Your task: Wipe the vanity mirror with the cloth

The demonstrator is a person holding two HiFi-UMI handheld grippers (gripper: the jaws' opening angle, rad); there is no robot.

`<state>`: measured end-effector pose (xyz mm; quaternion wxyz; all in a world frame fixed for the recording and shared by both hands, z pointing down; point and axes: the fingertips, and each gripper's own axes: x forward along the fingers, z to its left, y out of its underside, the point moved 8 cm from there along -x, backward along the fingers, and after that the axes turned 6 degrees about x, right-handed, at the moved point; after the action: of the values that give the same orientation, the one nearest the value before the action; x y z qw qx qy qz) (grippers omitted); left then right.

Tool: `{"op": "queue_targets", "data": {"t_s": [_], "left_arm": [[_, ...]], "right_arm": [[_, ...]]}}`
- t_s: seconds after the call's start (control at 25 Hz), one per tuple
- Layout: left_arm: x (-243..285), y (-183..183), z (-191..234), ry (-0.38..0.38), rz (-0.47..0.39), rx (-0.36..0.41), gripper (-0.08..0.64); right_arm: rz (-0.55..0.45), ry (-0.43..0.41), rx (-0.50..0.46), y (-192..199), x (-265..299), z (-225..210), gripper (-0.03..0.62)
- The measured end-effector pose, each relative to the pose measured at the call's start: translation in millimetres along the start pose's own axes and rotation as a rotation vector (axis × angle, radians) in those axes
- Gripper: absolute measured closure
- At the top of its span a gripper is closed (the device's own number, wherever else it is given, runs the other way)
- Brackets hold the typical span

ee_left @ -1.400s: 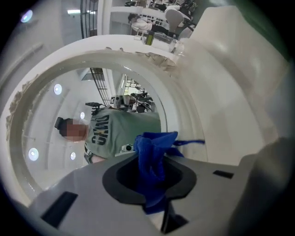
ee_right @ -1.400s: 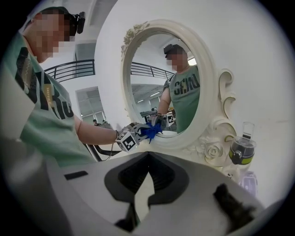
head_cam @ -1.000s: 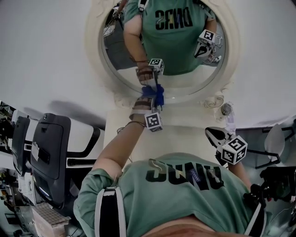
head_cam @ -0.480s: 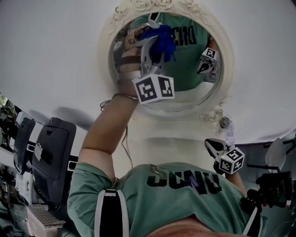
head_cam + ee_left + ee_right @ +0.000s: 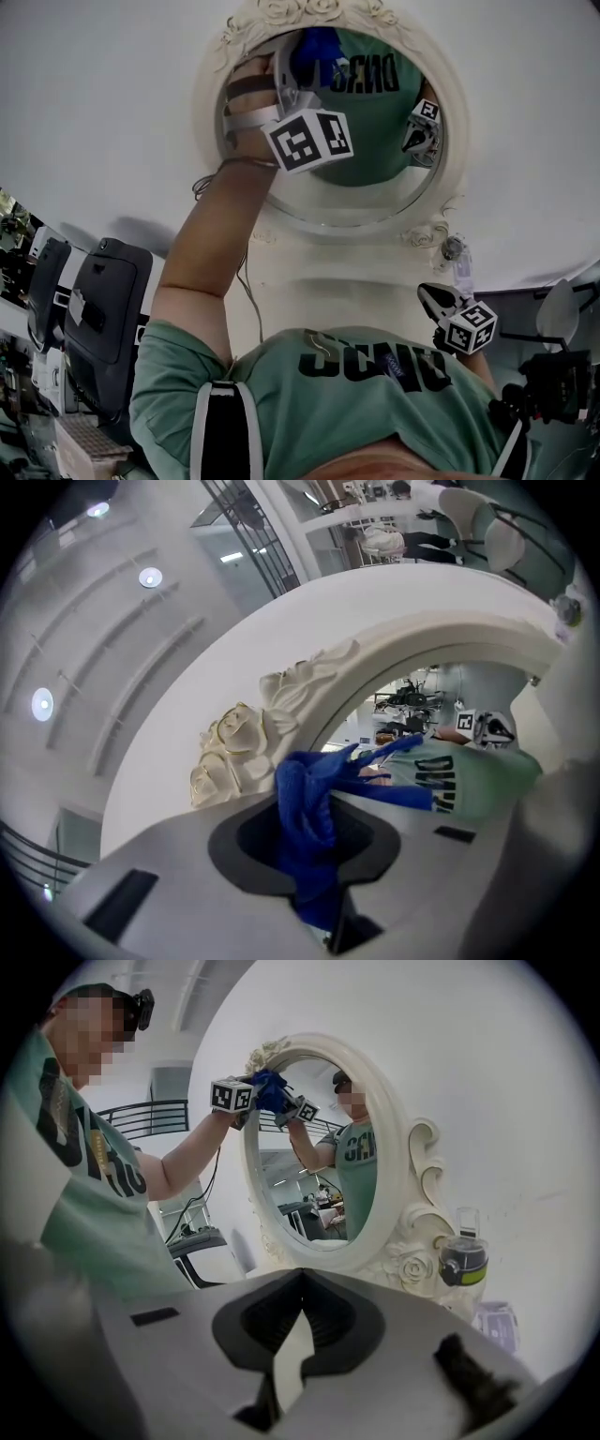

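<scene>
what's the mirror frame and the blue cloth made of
The cream oval mirror frame looks like moulded resin or plaster with a matte finish. Its raised roses have gilt edges, and it could also be painted wood. The crumpled blue cloth is soft fabric, probably microfibre, judging by its limp folds and fuzzy nap.

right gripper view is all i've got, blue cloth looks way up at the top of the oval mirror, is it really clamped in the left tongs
Observer: Yes. The left gripper view shows the crumpled blue fabric cloth pinched between the left tongs, which are shut on it.
Operator: ok and where does my right gripper sit next to the mirror
Observer: In the head view the right tongs are held low, just right of the base of the oval vanity mirror with the cream carved frame, beside the person's torso and well below the glass.
</scene>
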<state>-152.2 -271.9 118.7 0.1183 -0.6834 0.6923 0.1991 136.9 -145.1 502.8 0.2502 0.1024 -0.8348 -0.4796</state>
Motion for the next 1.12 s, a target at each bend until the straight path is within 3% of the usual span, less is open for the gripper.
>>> {"op": "queue_targets", "data": {"t_s": [0.16,0.32,0.52,0.72,0.96,1.12], "left_arm": [[-4,-2,-6,-0.051,-0.014,0.053,0.485],[-30,1,-49,0.002,-0.037,0.040,0.488],[-111,25,-190,0.219,-0.048,0.065,0.489],[-188,53,-333,0.466,-0.061,0.182,0.486],[-229,70,-410,0.692,-0.050,0.248,0.483],[-231,74,-418,0.723,-0.036,0.213,0.486]], "right_arm": [[0.008,-0.008,-0.015,-4,3,5,0.584],[0.022,-0.012,-0.020,0,6,6,0.584],[0.054,0.010,0.014,9,1,7,0.584],[0.074,0.024,0.010,11,1,3,0.584],[0.086,0.032,0.007,9,3,3,0.584],[0.080,0.034,0.007,8,5,0,0.584]]}}
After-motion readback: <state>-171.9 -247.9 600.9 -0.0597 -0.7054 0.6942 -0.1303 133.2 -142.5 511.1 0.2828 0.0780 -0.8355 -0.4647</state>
